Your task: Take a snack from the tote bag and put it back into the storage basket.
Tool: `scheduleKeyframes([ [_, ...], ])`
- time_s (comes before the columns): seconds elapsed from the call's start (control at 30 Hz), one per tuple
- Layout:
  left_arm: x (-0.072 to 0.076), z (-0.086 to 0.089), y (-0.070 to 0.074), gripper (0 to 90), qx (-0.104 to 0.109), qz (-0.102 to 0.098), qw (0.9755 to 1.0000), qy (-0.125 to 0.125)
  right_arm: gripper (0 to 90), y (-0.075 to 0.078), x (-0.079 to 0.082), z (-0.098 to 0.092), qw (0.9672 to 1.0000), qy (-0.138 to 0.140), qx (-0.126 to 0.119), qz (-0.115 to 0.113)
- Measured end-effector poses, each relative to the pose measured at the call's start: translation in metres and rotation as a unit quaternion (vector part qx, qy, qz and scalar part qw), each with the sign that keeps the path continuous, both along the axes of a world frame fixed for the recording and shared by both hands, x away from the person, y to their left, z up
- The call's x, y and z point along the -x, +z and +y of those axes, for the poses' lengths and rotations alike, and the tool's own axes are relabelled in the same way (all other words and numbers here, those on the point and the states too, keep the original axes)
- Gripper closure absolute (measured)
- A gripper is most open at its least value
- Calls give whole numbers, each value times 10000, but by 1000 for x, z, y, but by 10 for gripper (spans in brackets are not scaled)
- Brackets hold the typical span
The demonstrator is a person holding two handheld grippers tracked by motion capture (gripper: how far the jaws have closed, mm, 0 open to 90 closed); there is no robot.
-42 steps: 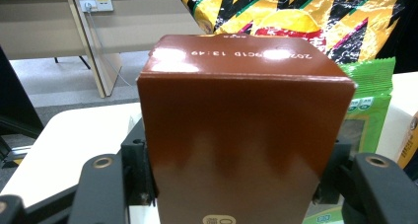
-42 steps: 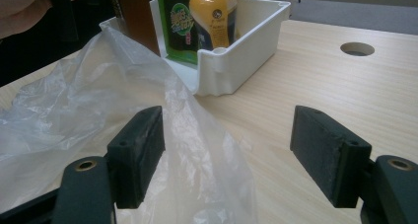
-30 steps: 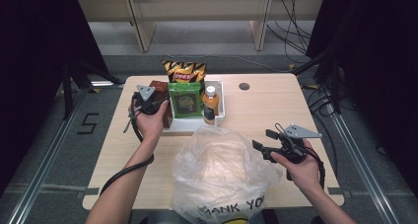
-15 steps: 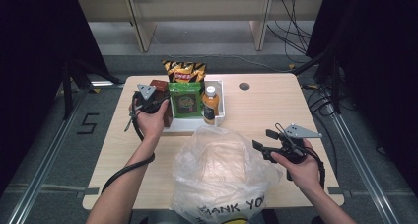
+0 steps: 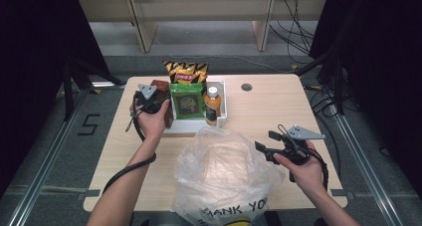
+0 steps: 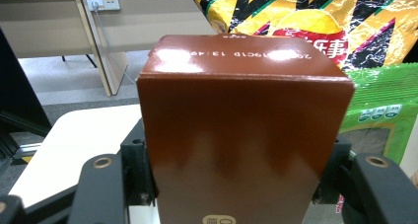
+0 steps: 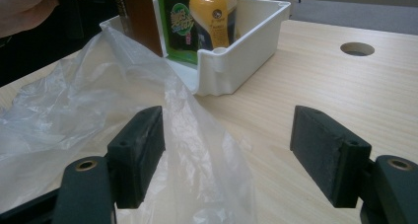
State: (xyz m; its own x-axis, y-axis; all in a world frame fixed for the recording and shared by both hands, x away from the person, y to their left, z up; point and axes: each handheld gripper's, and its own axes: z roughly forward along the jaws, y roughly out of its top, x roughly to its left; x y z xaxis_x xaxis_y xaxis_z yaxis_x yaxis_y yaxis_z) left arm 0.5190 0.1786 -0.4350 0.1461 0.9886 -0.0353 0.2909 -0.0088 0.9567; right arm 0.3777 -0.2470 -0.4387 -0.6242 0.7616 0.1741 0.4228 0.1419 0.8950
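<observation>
Bagging groceries, barely begun, as judged.
The brown box point(image 6: 244, 135) is pinched by the left gripper point(image 5: 149, 102) at the white bin point(image 5: 222, 94); the right gripper point(image 7: 229, 152) is held spread beside the plastic bag point(image 5: 224, 178); chips, pouch and bottle are left binned.

A glossy brown box point(image 6: 245, 135) stands upright at the centre of the left gripper view, one black jaw on each of its sides. In the high view, the box point(image 5: 160, 86) is at the left end of the white tray point(image 5: 222, 102), above centre. A clear plastic bag point(image 5: 219, 176) lies open and crumpled at the bottom centre.
</observation>
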Motion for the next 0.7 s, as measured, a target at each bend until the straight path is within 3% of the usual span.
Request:
scheduleKeyframes([
  [0.07,0,0,0,367,0,3,10000,3,296,0,-2,-1,9998,-19,65,-175],
  [0.2,-1,0,0,367,0,4,10000,13,296,-1,-1,-1,9999,-44,50,-127],
  [0.23,-1,0,0,367,0,7,10000,14,296,0,1,0,10000,-52,-17,-9],
  [0.27,-1,0,0,367,5,11,10000,14,296,0,-1,-1,9999,2,61,-158],
  [0.4,-2,0,1,367,-1,20,10000,27,297,-1,-2,-2,9997,21,115,-226],
  [0.57,-2,0,0,367,3,19,10000,42,297,-1,-2,-2,9998,21,89,-188],
  [0.6,-2,0,0,367,-1,14,10000,32,296,0,-2,-4,9995,23,272,-129],
  [0.7,-2,0,1,367,-6,13,10000,39,297,0,-2,-3,9998,55,140,-137],
])
